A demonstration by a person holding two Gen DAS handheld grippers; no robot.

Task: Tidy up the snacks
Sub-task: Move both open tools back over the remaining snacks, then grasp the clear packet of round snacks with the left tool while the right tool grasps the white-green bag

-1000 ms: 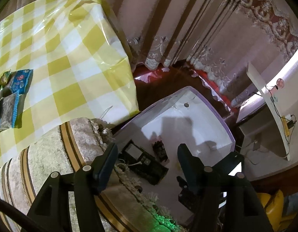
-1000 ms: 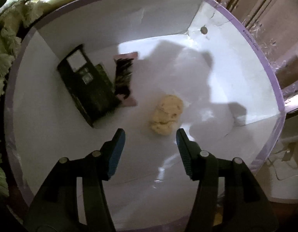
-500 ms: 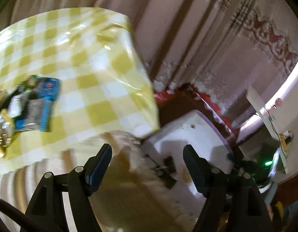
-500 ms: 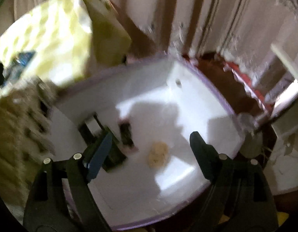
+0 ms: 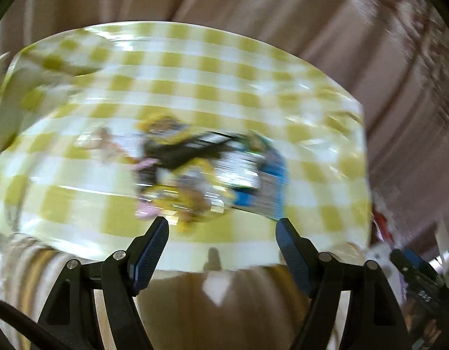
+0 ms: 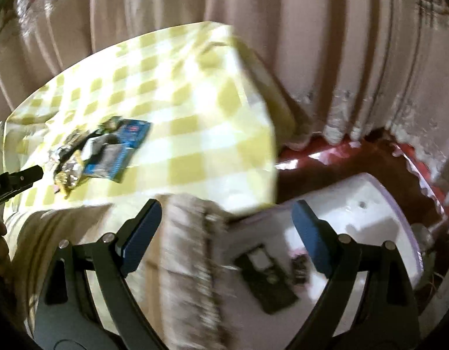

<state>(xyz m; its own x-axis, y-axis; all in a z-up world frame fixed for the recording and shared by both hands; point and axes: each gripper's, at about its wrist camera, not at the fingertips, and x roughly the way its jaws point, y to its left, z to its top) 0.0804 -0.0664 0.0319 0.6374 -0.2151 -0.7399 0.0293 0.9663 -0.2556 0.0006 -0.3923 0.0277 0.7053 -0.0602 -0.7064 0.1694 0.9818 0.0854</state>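
A blurred pile of snack packets (image 5: 207, 175) lies on the yellow checked tablecloth (image 5: 195, 67), with a blue packet (image 5: 271, 186) at its right side. My left gripper (image 5: 221, 233) is open and empty, just short of the pile. My right gripper (image 6: 224, 221) is open and empty, above the edge between the table and a white bin (image 6: 370, 213). The bin holds a black packet (image 6: 268, 280) and a small dark packet (image 6: 300, 265). The pile also shows in the right wrist view (image 6: 99, 148), with the left gripper's tip (image 6: 17, 179) near it.
A beige striped fringed cloth (image 6: 192, 250) hangs over the table's near side. Beige curtains (image 6: 312, 43) stand behind. A red floor strip (image 6: 326, 151) runs under the curtains. The white bin sits on the floor, right of the table.
Both grippers have swung up and left from the bin towards the table. The left one now faces the snack pile. The pale round snack in the bin is out of sight.
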